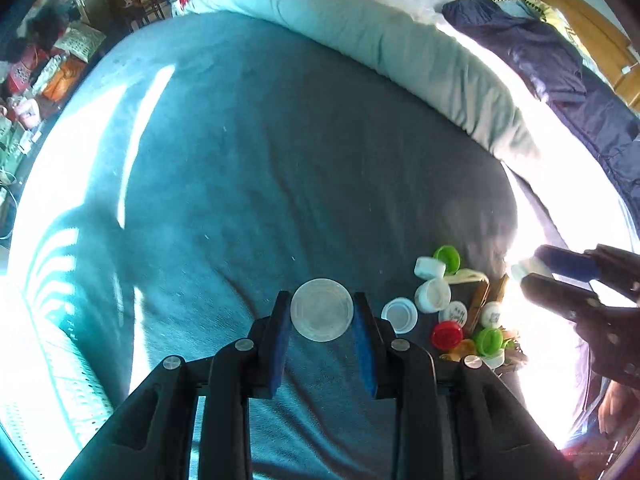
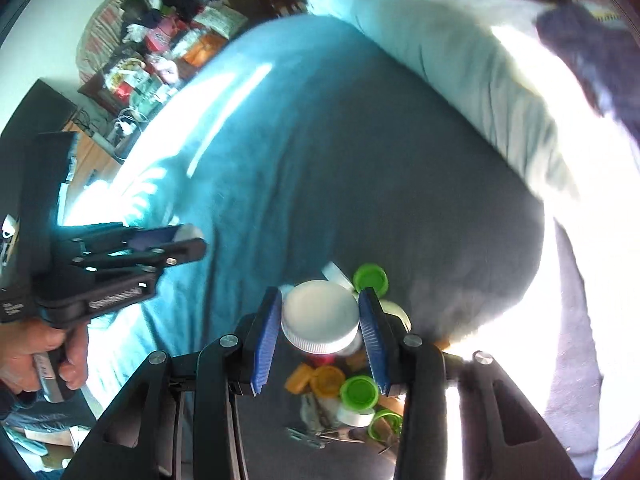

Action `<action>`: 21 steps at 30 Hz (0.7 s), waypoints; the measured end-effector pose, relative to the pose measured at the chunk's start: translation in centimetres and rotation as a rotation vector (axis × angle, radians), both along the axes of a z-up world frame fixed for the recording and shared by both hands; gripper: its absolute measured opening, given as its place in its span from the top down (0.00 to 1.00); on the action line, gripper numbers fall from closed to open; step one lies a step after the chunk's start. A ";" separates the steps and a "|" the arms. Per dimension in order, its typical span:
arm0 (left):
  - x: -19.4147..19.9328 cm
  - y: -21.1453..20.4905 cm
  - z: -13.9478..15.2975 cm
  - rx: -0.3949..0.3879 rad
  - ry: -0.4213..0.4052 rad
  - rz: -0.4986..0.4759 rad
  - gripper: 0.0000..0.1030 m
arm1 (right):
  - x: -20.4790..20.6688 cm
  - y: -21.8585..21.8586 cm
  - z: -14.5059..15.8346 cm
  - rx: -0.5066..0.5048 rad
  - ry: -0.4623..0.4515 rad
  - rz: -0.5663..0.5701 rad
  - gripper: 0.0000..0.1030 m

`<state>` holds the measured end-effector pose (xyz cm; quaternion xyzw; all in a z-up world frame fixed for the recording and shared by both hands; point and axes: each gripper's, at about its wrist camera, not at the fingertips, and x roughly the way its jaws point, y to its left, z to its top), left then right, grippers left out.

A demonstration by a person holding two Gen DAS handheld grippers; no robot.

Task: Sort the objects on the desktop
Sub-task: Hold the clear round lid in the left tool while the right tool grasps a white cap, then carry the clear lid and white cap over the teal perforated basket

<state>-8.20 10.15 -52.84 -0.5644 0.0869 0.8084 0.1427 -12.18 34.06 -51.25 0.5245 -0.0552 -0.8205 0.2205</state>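
Observation:
My left gripper (image 1: 322, 310) is shut on a clear round plastic lid (image 1: 322, 309), held above the teal bedspread (image 1: 240, 184). It also shows in the right wrist view (image 2: 188, 240) with the pale lid (image 2: 188, 233) edge-on between its fingers. My right gripper (image 2: 320, 320) is shut on a white ribbed screw cap (image 2: 320, 318), above a pile of caps: green (image 2: 359, 392), orange (image 2: 327, 380), white (image 2: 354, 416). In the left wrist view the same pile shows a red cap (image 1: 447, 335), green caps (image 1: 448, 258) and white caps (image 1: 432, 295), with my right gripper (image 1: 520, 272) beside it.
A rolled white duvet (image 1: 400, 48) and a dark blue jacket (image 1: 540, 56) lie along the far side of the bed. Cluttered shelves and bags (image 2: 160, 52) stand beyond the bed's left edge. Strong sunlight washes out the right side. Small metal clips (image 2: 312, 432) lie by the pile.

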 end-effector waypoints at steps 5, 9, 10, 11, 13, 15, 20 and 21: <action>-1.0 0.4 2.6 0.003 0.024 0.024 0.70 | -0.1 -1.3 3.7 -0.010 0.045 0.035 0.63; -1.0 -0.4 4.5 0.006 0.041 0.053 0.70 | 0.3 -2.3 6.0 -0.016 0.065 0.062 0.63; -0.9 -0.7 4.9 0.005 0.045 0.058 0.70 | 0.7 -1.9 6.6 -0.019 0.069 0.070 0.63; -0.8 -1.0 5.2 0.000 0.051 0.063 0.70 | 0.7 -2.4 7.0 -0.019 0.073 0.076 0.63; -0.6 -1.8 5.9 -0.008 0.060 0.076 0.70 | 0.7 -2.9 7.8 -0.025 0.080 0.090 0.63; -0.4 -2.7 6.6 -0.016 0.068 0.094 0.70 | 0.7 -3.8 8.7 -0.028 0.089 0.107 0.63; 0.0 -5.0 7.8 -0.034 0.092 0.125 0.70 | 0.8 -6.5 10.4 -0.036 0.114 0.154 0.63; 0.1 -5.5 8.0 -0.034 0.094 0.132 0.70 | 0.8 -7.2 10.7 -0.038 0.117 0.164 0.63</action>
